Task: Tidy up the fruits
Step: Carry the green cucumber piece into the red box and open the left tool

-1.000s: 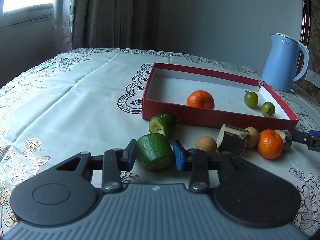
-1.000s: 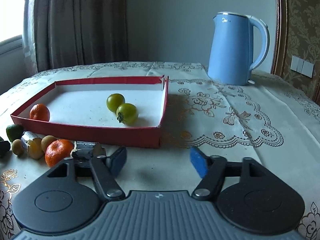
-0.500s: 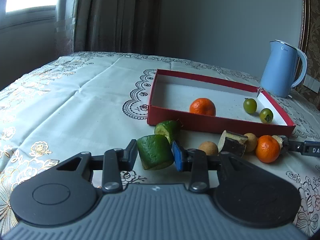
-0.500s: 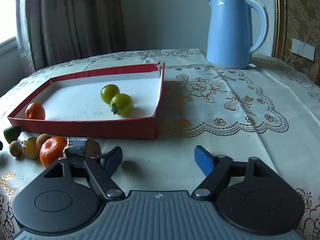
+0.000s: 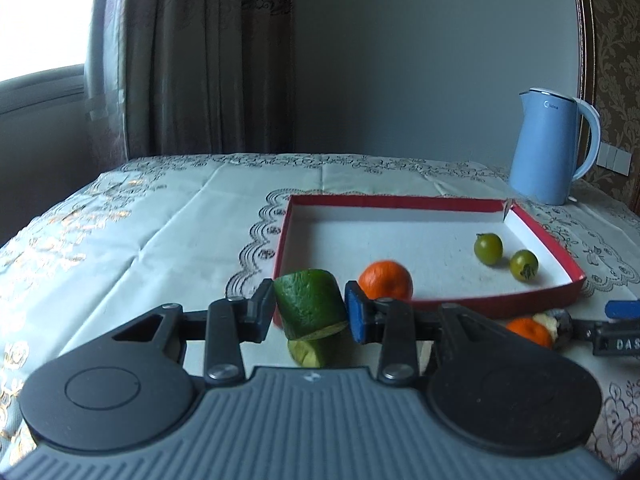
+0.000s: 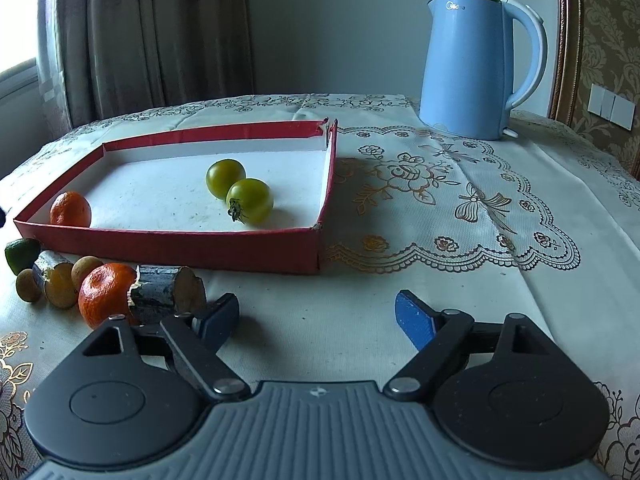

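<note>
My left gripper (image 5: pixel 310 306) is shut on a cut green fruit piece (image 5: pixel 308 298), held off the cloth at the near left corner of the red tray (image 5: pixel 500 307). A second green piece (image 5: pixel 316 351) lies below it. The tray holds a mandarin (image 5: pixel 386 280) and two green tomatoes (image 5: pixel 488 248) (image 6: pixel 250 200). My right gripper (image 6: pixel 316 312) hangs low over the cloth before the tray (image 6: pixel 172 245); its jaws are opening with nothing between them. A dark-skinned cut piece (image 6: pixel 166 292) lies just outside its left finger, beside a loose mandarin (image 6: pixel 105 294).
A blue kettle (image 6: pixel 476 64) stands behind the tray at the back right. Left of the loose mandarin lie another cut piece (image 6: pixel 56 280), two small brown round fruits (image 6: pixel 28 286) and a green piece (image 6: pixel 22 254). Curtains and a wall close off the far side.
My left gripper has risen off the cloth with the green piece and come closer to the tray's corner. The right gripper's jaws have spread wider while it stayed in place.
</note>
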`<state>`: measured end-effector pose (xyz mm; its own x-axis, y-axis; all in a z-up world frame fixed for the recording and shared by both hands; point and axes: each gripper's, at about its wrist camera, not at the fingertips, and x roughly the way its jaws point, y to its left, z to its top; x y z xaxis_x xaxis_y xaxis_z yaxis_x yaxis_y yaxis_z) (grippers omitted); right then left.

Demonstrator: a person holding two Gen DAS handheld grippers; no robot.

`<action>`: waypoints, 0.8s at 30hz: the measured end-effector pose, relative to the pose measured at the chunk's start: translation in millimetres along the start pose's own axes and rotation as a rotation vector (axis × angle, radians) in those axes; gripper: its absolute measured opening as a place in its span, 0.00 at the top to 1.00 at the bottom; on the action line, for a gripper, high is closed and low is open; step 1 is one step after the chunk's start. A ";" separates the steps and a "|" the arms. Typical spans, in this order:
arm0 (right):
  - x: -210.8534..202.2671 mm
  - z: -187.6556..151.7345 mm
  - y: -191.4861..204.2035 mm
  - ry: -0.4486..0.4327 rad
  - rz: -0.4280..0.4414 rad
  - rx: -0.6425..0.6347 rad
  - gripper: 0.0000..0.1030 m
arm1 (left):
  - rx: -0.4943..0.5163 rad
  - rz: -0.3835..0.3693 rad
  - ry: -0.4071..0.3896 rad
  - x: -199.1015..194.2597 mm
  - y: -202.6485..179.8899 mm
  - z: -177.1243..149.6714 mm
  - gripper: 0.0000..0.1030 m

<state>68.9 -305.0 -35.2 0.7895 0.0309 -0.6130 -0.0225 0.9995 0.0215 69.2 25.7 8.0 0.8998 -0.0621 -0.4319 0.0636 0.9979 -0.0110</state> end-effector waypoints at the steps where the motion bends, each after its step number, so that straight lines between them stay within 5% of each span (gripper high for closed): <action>1: 0.2 0.2 0.0 0.001 0.000 -0.001 0.16 | 0.003 -0.003 -0.002 3.2 -1.2 2.9 0.67; 9: 0.5 -0.4 0.6 0.002 -0.001 -0.004 0.16 | 0.039 -0.015 0.004 41.5 -11.9 30.4 0.67; 24: 0.6 -0.5 0.7 0.002 0.000 -0.004 0.16 | 0.054 -0.003 0.164 131.2 -17.0 40.4 0.67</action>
<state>69.1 -304.3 -35.9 0.7880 0.0306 -0.6149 -0.0247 0.9995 0.0181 203.5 -0.2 -12.1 0.8176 -0.0565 -0.5730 0.0927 0.9951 0.0341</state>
